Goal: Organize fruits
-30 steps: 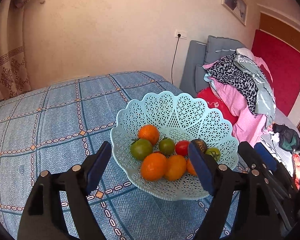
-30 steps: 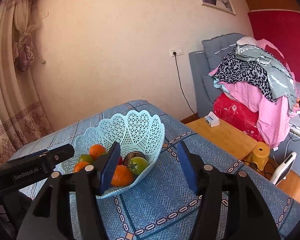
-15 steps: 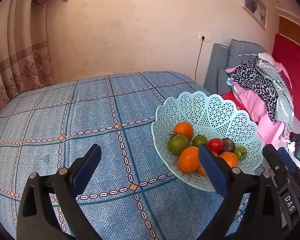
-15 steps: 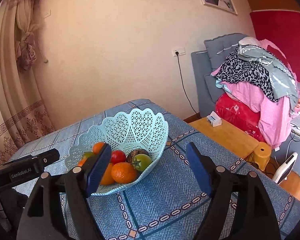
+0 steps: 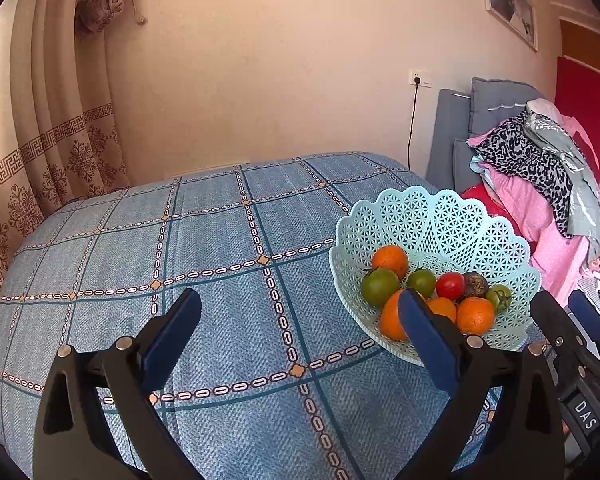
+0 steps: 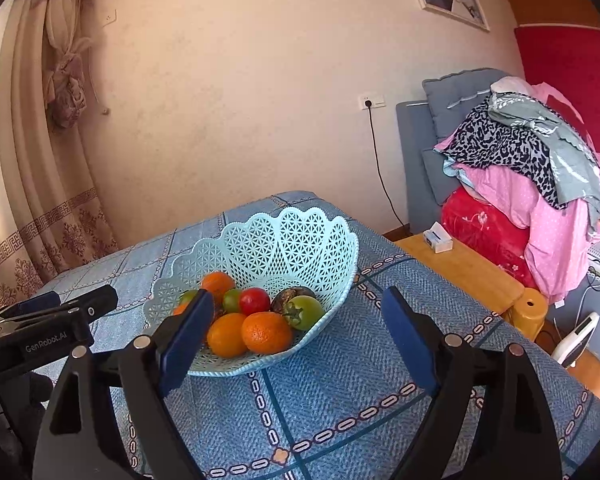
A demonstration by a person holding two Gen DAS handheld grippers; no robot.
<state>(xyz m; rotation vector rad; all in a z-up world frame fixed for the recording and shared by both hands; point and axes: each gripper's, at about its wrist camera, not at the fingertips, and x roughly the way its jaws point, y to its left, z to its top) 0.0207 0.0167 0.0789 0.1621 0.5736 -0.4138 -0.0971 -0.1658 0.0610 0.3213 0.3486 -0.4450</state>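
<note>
A pale blue lattice basket (image 5: 440, 220) (image 6: 284, 240) stands on the blue checked tablecloth (image 5: 220, 248) and holds several fruits: oranges (image 5: 390, 260) (image 6: 266, 332), green tomatoes (image 5: 379, 286) (image 6: 305, 311), a red tomato (image 5: 450, 285) (image 6: 254, 300) and a dark brown fruit (image 5: 475, 283) (image 6: 288, 295). My left gripper (image 5: 300, 316) hangs open over the cloth, left of the basket, with nothing between its fingers. My right gripper (image 6: 298, 322) is open too, low in front of the basket's near rim, empty. Each gripper shows at the edge of the other's view.
A wooden side table (image 6: 468, 264) with a small white box (image 6: 438, 237) stands right of the table. Behind it a grey chair carries a pile of clothes (image 6: 532, 168). A curtain (image 5: 48, 140) hangs at the left, and a cord (image 6: 380, 168) runs down the wall.
My left gripper has swung left and back, so the basket went from between its fingers to the right side. The right gripper has drawn back a little. Both stayed open.
</note>
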